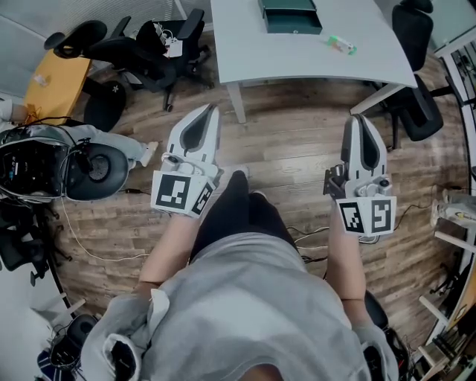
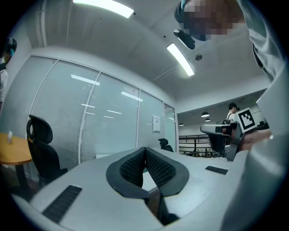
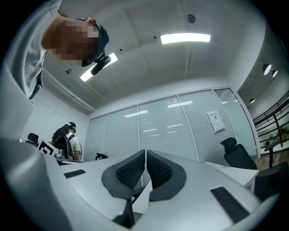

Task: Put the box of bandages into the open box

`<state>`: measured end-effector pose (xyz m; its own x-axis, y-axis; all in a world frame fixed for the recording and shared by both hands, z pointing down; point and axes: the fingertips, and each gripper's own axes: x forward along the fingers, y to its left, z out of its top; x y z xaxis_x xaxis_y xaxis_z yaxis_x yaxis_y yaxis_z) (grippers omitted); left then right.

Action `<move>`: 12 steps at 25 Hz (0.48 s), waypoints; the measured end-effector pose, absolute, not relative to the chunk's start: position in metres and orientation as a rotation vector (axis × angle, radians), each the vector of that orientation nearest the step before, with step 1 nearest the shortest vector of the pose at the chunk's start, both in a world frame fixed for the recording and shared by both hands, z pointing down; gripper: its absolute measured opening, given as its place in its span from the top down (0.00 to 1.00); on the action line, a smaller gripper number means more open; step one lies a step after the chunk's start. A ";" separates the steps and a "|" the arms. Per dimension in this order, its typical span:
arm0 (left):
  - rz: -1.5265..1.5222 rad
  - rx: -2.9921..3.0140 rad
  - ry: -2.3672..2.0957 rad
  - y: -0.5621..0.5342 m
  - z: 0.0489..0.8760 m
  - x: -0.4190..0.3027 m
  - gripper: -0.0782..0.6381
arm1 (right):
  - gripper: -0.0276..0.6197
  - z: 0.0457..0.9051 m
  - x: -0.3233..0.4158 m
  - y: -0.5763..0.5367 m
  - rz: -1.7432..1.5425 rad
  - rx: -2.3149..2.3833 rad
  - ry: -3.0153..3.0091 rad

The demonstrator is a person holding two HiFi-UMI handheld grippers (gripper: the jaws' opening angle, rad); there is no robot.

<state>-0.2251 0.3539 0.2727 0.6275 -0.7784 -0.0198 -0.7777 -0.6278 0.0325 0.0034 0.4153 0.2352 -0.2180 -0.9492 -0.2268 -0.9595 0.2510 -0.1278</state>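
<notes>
On the white table (image 1: 253, 52) ahead of me stands the open dark green box (image 1: 291, 16), at the table's far edge. The small white and green box of bandages (image 1: 340, 45) lies to its right, nearer to me. My left gripper (image 1: 210, 111) and right gripper (image 1: 360, 119) are held over the wooden floor, short of the table and apart from both boxes. Each is shut with nothing between its pads. In the left gripper view the gripper (image 2: 145, 149) points up at glass walls and ceiling. The right gripper (image 3: 146, 151) does the same in its own view.
Black office chairs (image 1: 152, 45) stand left of the table, and another chair (image 1: 416, 104) at its right corner. An orange table (image 1: 56, 82) and dark equipment (image 1: 30, 167) sit at the far left. Cables (image 1: 82, 238) run over the floor. A person with a backpack (image 3: 67, 140) stands in the distance.
</notes>
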 end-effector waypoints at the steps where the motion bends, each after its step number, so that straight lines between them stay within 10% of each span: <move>1: -0.049 2.811 -1.347 0.351 0.275 -0.225 0.87 | 0.88 0.236 0.005 0.412 0.058 -1.775 2.266; 12: -0.116 2.785 -1.308 0.263 0.278 -0.216 0.87 | 0.88 0.237 0.007 0.338 0.107 -1.827 2.268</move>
